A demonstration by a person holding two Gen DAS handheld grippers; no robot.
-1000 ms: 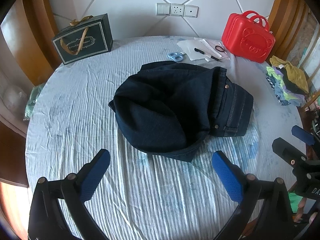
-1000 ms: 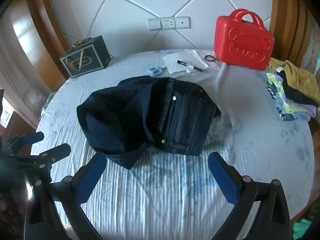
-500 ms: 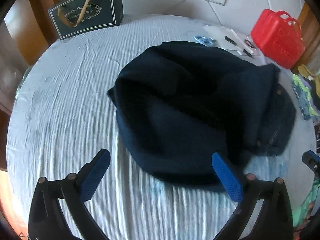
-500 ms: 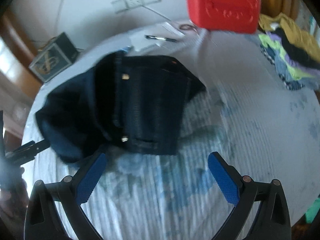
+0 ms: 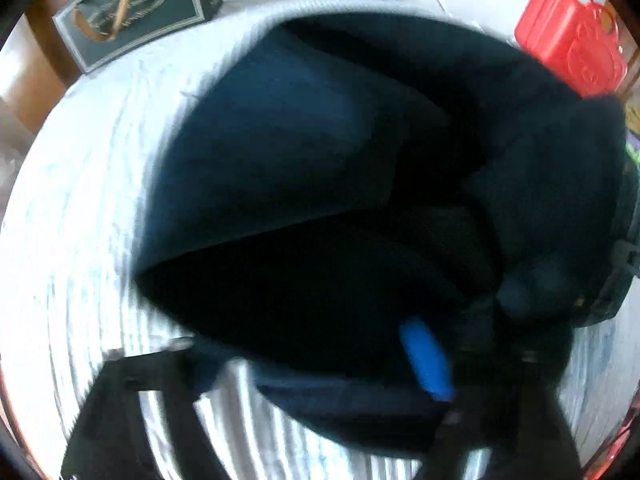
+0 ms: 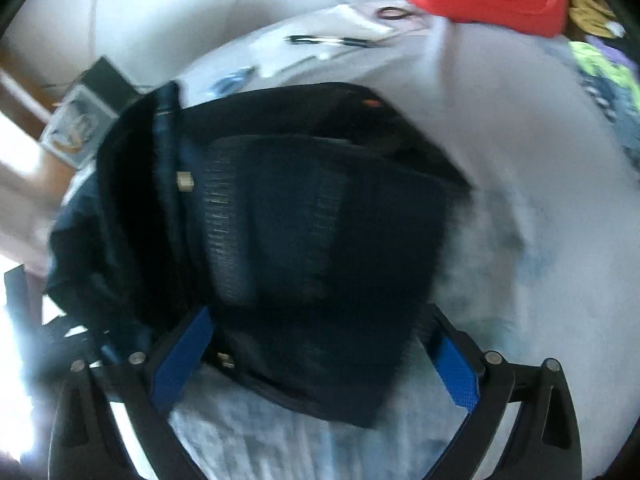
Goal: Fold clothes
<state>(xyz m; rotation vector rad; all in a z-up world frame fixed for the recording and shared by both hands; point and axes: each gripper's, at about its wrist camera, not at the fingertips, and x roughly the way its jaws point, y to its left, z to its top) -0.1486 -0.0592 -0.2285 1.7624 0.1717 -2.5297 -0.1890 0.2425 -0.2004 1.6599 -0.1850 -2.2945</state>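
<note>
Dark denim jeans lie bunched in a heap on the round table, which is covered by a pale striped cloth; both views are motion-blurred; the right gripper sits low at the near edge of the heap, jaws spread wide, its blue pads flanking the waistband section, with fabric lying between them but not pinched; a metal rivet shows on the denim in that view; the left gripper is pushed in against the near hem of the jeans; one blue pad is visible against the cloth, the other finger is a dark blur, and whether the jaws grip the fabric cannot be told; beyond the heap stand a red case at the far right and a dark gift bag at the far left; a pen on papers lies near the wall
</note>
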